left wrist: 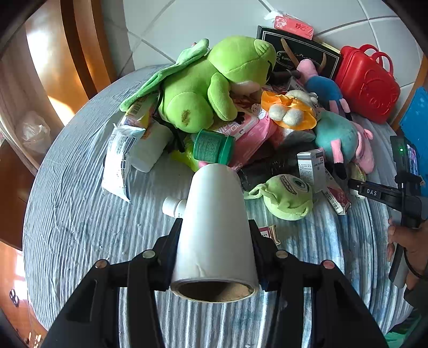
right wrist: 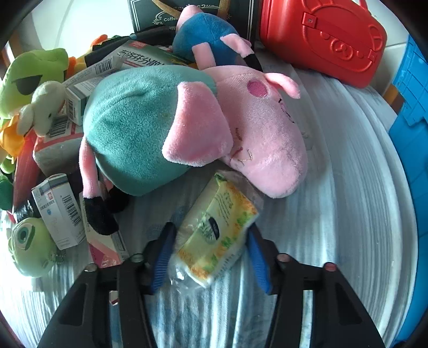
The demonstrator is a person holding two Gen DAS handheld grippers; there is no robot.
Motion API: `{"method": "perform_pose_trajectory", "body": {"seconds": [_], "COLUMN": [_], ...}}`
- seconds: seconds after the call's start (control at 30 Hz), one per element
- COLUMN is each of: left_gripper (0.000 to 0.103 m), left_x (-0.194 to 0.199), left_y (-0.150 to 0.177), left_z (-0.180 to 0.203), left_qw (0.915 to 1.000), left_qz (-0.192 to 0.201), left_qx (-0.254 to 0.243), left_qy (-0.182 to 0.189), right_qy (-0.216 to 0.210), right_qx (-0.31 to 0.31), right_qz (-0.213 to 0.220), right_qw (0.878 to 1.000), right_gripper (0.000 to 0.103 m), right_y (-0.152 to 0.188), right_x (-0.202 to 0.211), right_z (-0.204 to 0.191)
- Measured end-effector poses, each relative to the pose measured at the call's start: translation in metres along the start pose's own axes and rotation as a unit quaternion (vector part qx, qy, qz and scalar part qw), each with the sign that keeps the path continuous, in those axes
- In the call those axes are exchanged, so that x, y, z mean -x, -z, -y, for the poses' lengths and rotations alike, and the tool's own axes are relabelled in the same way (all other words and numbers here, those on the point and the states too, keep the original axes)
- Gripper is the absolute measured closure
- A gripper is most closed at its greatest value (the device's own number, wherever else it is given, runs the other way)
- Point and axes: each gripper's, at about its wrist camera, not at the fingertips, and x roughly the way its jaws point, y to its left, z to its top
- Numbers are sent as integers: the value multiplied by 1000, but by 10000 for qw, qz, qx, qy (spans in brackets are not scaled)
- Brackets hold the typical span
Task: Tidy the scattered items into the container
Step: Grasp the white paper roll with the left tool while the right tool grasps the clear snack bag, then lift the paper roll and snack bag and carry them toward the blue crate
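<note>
- Left tool (left wrist: 215,227) grips a white roll (left wrist: 215,227).
- Right tool (right wrist: 211,241) clamps a yellow-green packet (right wrist: 216,235).
- Both over a striped blue-white bedcover (left wrist: 80,219); white floor tiles (left wrist: 187,24) beyond.

We are looking at a home, most likely a bedroom or living room: soft toys such as a green frog plush (left wrist: 214,85) and a pink pig plush (right wrist: 187,128) are lying heaped with medicine boxes (right wrist: 57,211) on a striped fabric cover (left wrist: 80,214). Wooden furniture (left wrist: 53,53) is standing beside a white tiled floor (left wrist: 187,21), suggesting a lived-in household.
</note>
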Motion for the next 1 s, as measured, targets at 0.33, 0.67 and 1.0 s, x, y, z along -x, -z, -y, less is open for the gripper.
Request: {"method": "perform_pose_trajectory", "body": {"seconds": [0.33,0.67,1.0], "left_gripper": [58,58,58], "left_x": [8,29,61], "left_y": [0,1,-5], "left_z": [11,11,13], "left_qw": [10000,9999,9993], "left_qz": [34,130,336], "left_qx": [19,101,131], "left_qy": [54,4,-72], "right_qy": [-246,-413,-581], "right_qx": [-65,-75,-12], "right_qz": [16,58,300], "right_qw": [9997,9991,9979], "right_gripper": [79,79,79], "right_y": [7,19,19], "right_x": [24,65,135], "right_z": [21,38,32]}}
